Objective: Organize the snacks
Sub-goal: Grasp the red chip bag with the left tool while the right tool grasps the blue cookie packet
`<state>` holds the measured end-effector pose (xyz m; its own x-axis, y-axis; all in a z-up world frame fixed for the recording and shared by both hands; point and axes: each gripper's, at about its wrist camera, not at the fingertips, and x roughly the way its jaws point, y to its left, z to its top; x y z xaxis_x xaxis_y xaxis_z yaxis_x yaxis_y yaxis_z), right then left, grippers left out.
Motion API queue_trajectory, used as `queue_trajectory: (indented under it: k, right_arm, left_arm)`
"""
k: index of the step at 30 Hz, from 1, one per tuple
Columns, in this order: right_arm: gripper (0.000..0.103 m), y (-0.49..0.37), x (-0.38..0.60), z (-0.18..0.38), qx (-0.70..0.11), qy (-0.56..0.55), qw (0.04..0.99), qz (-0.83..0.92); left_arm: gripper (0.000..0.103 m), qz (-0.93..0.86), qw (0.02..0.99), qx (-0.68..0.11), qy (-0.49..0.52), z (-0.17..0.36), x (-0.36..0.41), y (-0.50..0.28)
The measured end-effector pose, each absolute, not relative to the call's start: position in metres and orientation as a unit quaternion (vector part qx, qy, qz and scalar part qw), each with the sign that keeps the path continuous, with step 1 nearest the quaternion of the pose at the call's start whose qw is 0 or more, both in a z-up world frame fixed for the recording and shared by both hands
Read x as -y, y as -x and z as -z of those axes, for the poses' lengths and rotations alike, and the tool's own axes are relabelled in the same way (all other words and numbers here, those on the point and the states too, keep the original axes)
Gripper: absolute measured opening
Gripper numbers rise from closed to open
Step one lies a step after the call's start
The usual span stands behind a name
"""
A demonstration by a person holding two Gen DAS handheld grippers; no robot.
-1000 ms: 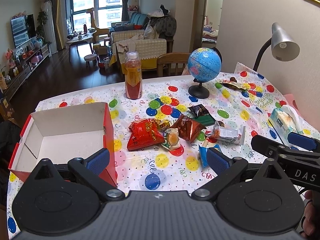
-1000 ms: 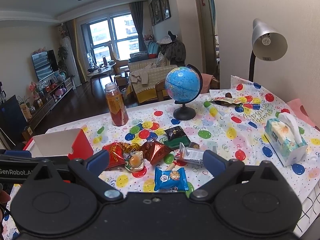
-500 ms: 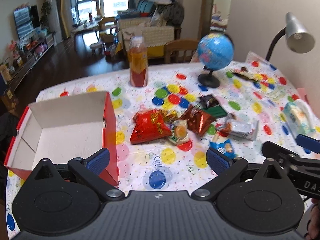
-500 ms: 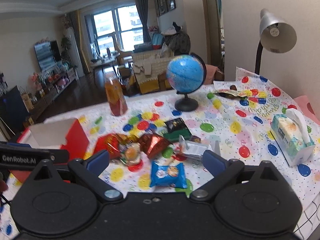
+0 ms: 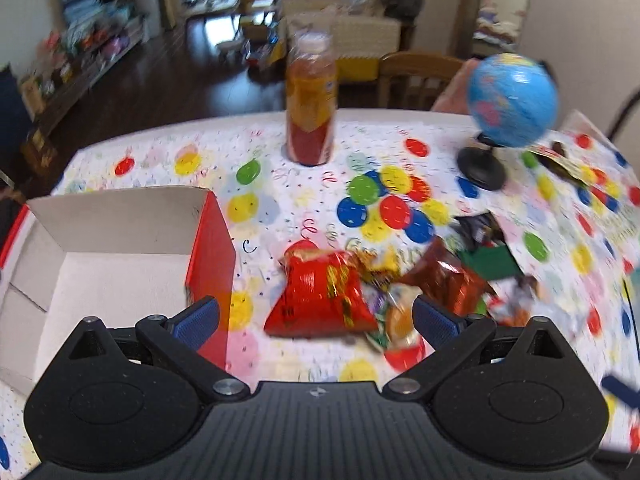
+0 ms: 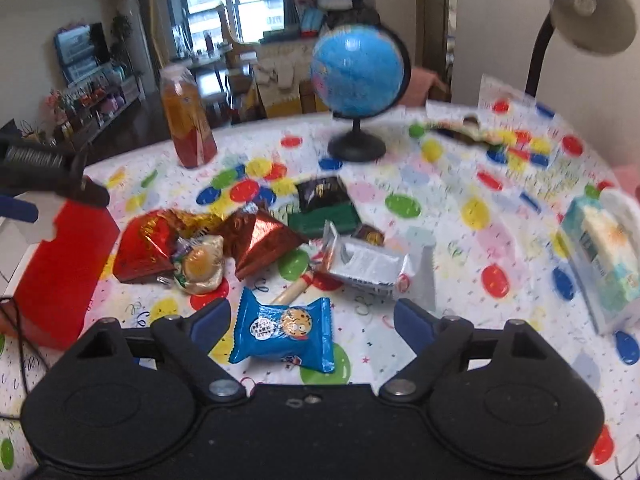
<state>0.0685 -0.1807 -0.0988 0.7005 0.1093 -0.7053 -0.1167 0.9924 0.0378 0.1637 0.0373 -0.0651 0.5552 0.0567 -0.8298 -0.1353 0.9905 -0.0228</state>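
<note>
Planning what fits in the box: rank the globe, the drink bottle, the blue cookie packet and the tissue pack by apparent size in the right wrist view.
1. globe
2. tissue pack and drink bottle: look alike, unranked
3. blue cookie packet, though it lies nearest the camera, so its true size is likely smaller still.

Each camera sits behind its own fingers, looking forward and down across the table (image 5: 280, 152) toward the living room. The left view hangs by the red box (image 5: 210, 256), the right nearer the lamp (image 6: 592, 8). Both share the snack pile (image 5: 320, 300), bottle (image 5: 310, 100) and globe (image 6: 358, 70).
</note>
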Motion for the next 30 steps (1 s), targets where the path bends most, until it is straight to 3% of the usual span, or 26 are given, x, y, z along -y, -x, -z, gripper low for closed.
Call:
queue_trajectory:
  k: [14, 30]
  right_arm:
    - [0.091, -0.122, 0.156, 0.152, -0.486, -0.002, 0.873, -0.040]
    - [0.092, -0.139, 0.156, 0.168, -0.518, -0.028, 0.855, -0.020]
  left_arm:
    - [0.103, -0.085, 0.818, -0.564, 0.079, 0.138, -0.056, -0.251]
    - [0.100, -0.099, 0.815, -0.569, 0.058, 0.149, -0.046, -0.252]
